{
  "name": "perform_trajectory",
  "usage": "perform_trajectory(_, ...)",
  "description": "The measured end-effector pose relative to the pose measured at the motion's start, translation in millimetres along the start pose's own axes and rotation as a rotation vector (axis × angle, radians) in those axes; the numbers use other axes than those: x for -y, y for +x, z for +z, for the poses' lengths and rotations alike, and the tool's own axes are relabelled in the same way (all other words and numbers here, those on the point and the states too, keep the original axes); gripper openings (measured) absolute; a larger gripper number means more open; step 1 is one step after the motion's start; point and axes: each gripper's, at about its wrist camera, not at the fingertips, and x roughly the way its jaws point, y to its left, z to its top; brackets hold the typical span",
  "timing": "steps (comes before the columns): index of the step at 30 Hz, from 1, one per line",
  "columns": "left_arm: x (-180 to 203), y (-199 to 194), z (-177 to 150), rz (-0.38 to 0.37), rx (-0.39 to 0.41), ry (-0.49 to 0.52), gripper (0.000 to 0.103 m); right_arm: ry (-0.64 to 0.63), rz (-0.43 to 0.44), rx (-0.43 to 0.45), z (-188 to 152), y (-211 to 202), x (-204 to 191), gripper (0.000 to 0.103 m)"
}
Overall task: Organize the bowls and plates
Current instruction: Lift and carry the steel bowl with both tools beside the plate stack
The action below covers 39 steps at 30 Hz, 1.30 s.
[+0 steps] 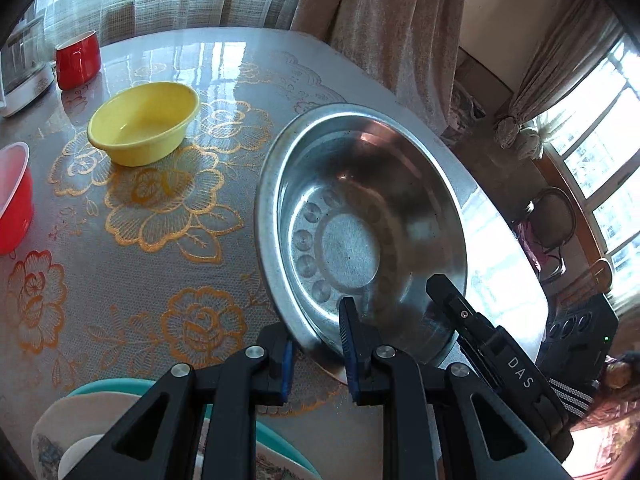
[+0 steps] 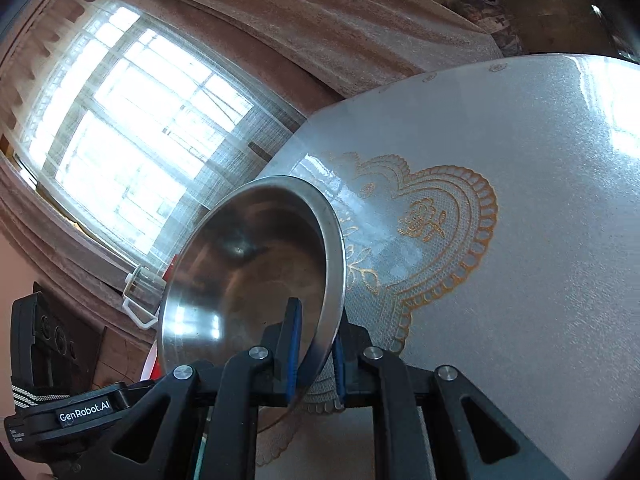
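Note:
A steel bowl (image 1: 360, 216) is held above the table's right side, tilted. My left gripper (image 1: 318, 344) straddles its near rim, one blue pad inside and one outside, the jaws set a little wider than the rim. My right gripper (image 2: 316, 356) is shut on the same steel bowl (image 2: 248, 264), pinching its rim between the blue pads; its black finger (image 1: 460, 312) shows at the bowl's right edge in the left wrist view. A yellow bowl (image 1: 144, 124) sits on the table at the far left. A stack of plates (image 1: 80, 432) with a teal rim lies under my left gripper.
A red mug (image 1: 78, 60) and a white appliance (image 1: 24, 68) stand at the far left. A red container (image 1: 14, 196) sits at the left edge. The table (image 2: 520, 240) has a glossy floral cloth. Curtains and windows lie beyond the table.

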Motion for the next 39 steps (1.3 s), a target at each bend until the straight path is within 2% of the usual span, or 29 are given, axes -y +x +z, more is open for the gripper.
perform_trajectory(12, 26.6, -40.5, -58.8, -0.045, 0.052, 0.04, 0.021, 0.005, -0.02, 0.053, -14.5, -59.6, -0.2, 0.014)
perform_trajectory(23, 30.1, -46.6, -86.3, -0.081, 0.064, 0.007, 0.023, -0.035, -0.045, 0.06, -24.0, -90.9, -5.7, 0.014)
perform_trajectory(39, 42.9, -37.9, -102.2, 0.005, 0.066, 0.08, 0.027, 0.024, -0.047, 0.017, -36.4, -91.6, 15.0, 0.014)
